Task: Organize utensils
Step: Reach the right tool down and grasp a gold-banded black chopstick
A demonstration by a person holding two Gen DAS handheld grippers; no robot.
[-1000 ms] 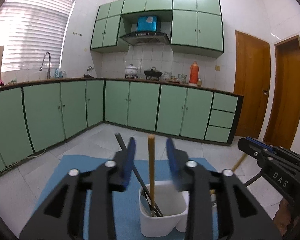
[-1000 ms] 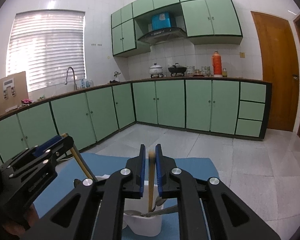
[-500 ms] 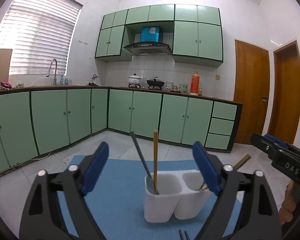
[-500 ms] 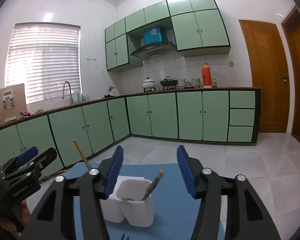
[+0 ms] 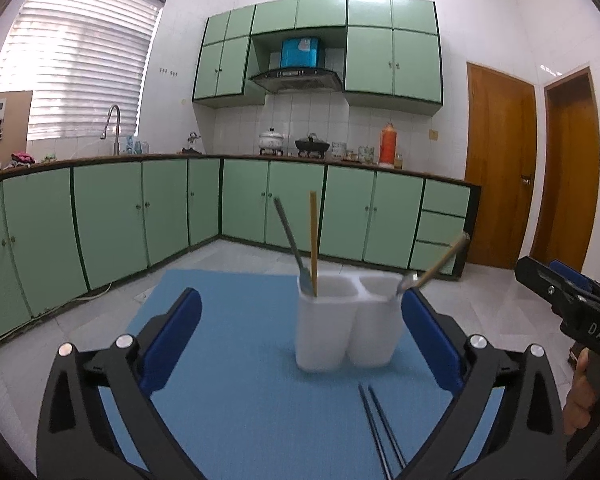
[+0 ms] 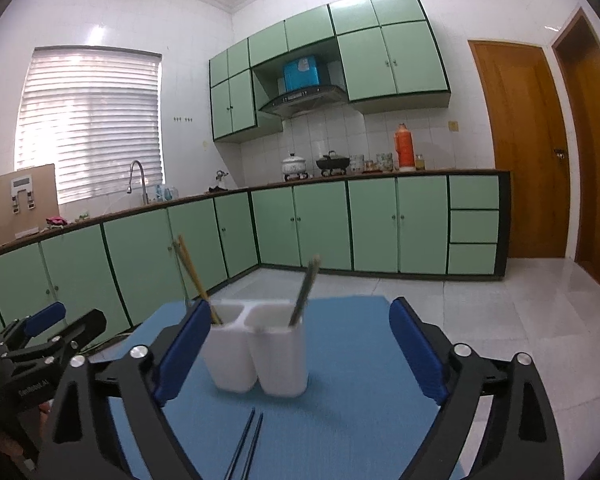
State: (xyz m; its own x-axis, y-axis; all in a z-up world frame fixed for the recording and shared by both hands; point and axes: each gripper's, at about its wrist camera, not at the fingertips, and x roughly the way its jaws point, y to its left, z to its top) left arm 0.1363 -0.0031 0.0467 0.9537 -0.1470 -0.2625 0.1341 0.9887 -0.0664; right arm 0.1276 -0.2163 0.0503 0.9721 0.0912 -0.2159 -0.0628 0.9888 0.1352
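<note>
In the left wrist view, the left gripper (image 5: 300,344) is seen with jaws spread wide and empty above the blue mat (image 5: 228,360); the white two-compartment holder (image 5: 348,324) stands ahead, with black chopsticks (image 5: 380,428) lying nearer. In the right wrist view, the right gripper (image 6: 296,352) is likewise wide and empty, the holder between its fingers.

A two-cup holder (image 5: 348,328) stands on the mat (image 5: 228,380); chopsticks (image 5: 380,432) lie on the mat before it.
</note>
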